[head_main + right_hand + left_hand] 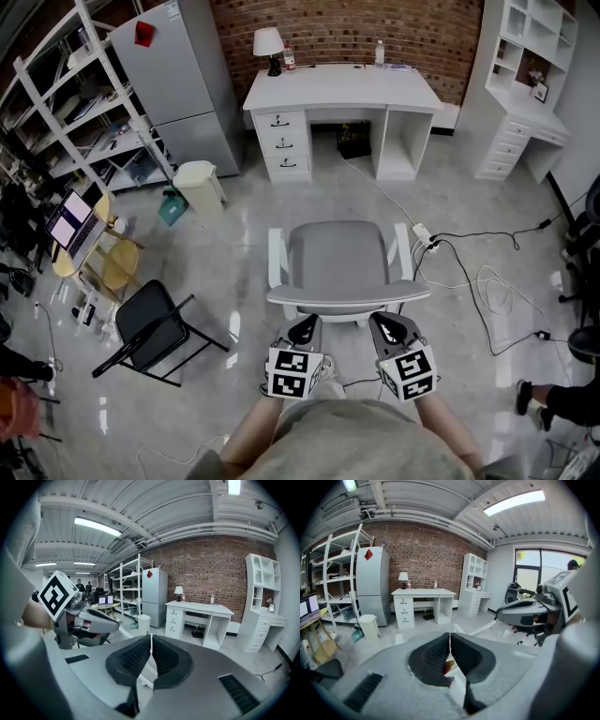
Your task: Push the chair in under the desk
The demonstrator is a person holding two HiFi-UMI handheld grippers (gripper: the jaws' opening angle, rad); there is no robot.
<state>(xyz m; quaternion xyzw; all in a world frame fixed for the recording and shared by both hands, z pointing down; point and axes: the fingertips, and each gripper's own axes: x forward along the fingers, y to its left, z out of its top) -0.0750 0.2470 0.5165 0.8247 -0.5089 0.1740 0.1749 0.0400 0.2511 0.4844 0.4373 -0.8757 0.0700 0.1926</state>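
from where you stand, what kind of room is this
Probably a lab or workshop with a mock study corner: a white desk with a lamp against a brick wall, but also open metal shelving, a fridge and loose cables across the floor.

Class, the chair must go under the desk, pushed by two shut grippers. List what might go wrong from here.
The cable and power strip lie beside the chair's path; its base might snag them. The shut left gripper and right gripper cannot hold the backrest, so the chair might veer into the desk's drawers.
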